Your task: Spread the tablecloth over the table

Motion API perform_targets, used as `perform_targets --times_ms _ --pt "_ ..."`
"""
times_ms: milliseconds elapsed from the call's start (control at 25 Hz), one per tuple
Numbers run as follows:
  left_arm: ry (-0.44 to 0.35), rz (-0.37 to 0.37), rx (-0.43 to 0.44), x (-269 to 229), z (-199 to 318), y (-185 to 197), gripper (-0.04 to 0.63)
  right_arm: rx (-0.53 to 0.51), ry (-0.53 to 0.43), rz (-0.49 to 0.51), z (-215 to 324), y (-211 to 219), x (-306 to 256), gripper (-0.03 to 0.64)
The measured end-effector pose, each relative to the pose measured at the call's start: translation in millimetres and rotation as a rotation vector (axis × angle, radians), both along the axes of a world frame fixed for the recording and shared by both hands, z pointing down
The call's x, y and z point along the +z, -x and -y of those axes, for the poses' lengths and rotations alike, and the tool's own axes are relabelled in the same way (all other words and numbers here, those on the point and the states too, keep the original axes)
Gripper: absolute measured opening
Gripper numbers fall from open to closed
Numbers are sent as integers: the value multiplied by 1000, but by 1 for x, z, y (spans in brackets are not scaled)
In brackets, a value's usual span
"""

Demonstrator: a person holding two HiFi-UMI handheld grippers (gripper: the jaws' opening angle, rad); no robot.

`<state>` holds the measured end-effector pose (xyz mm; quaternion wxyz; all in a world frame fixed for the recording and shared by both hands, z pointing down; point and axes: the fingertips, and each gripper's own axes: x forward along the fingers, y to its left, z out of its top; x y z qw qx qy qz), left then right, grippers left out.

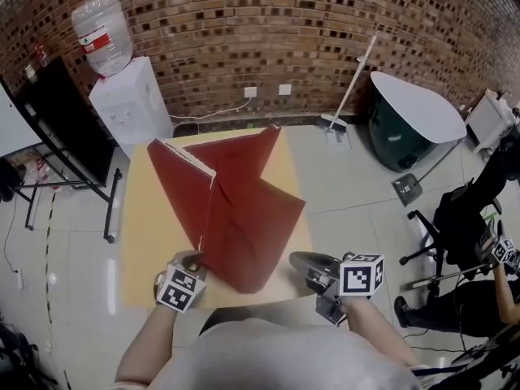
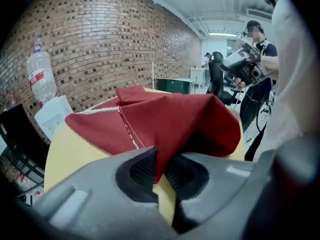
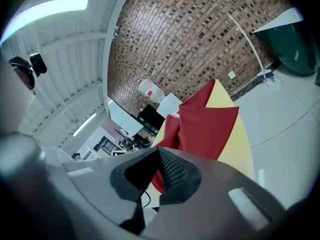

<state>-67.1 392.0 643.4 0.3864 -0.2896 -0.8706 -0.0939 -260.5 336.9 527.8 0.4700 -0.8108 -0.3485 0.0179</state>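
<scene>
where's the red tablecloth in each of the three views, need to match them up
Head view: the tablecloth lies rumpled mid-frame on the yellow table.
Left gripper view: the tablecloth fills the centre, its near edge pinched by the left gripper.
Right gripper view: the tablecloth sits centre right, above the jaws.
Shared landmark: the water bottle by the brick wall.

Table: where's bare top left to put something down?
Widest bare strip: left side of the table, between the tablecloth and the left edge. A narrower strip runs along the right edge. The middle is under cloth; left gripper and right gripper crowd the near edge.
</scene>
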Motion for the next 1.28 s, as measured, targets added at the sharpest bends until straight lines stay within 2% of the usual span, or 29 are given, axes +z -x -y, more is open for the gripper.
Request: perform_targets --times_ms 160,320,560,640,680,760,880,1040,1280 --pt "0 -17 25 -6 -2 -3 12 47 -2 0 -18 11 7 0" --pt "-34 -5 48 -12 -17 -4 11 163 7 -15 -54 45 14 0" --pt "-100 102 -15 -27 -38 -10 12 253 -25 178 -101 93 55 0" --pt "-114 110 -15 -25 -38 -13 11 256 -45 230 -113 101 73 13" --pt "-120 115 -14 -23 -38 -15 11 247 -59 257 -118 102 83 66" --pt "-140 133 -11 -19 -37 -19 11 228 -92 303 -126 101 102 92" --pt "-173 164 -5 -13 -39 -21 12 236 -141 319 -140 105 123 135" --pt "-179 184 1 -9 -47 -17 12 251 -187 352 -151 114 144 167" --pt "-200 212 -18 -9 -48 -15 11 217 -218 347 -157 110 159 175"
